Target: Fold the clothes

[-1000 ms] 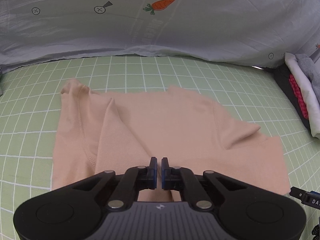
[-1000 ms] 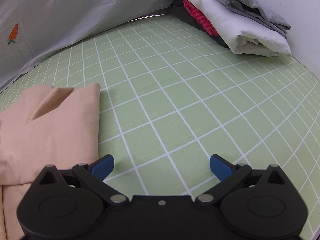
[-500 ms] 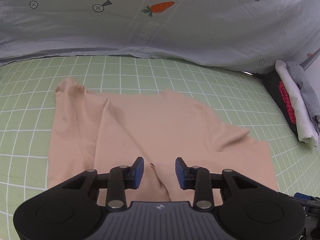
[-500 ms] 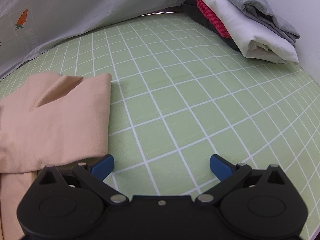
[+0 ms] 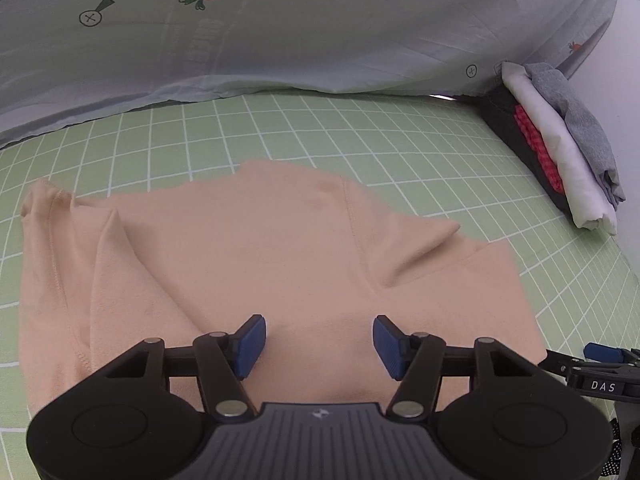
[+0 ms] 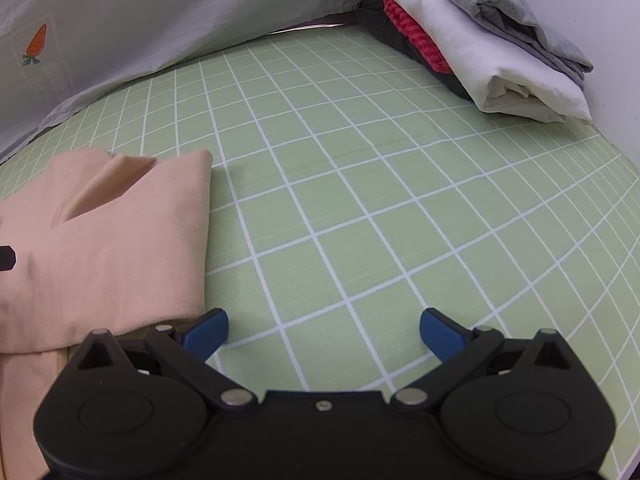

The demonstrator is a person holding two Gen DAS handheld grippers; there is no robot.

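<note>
Shirt [image 5: 256,256], peach, lay partly folded on the green grid mat [image 6: 360,208]; the left hand-held gripper [image 5: 319,346] hovered over its near edge, jaws opening, pads clear of the cloth; the right hand-held gripper [image 6: 324,330] stood spread over bare mat just right of the shirt; folded clothes [image 6: 480,40] were stacked far right.

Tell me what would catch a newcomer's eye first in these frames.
A peach-coloured shirt lies partly folded on the green grid mat, filling the middle of the left wrist view; the left gripper hangs above it, jaws opening, nothing pinched. A stack of folded clothes sits at the far right by the wall.
</note>
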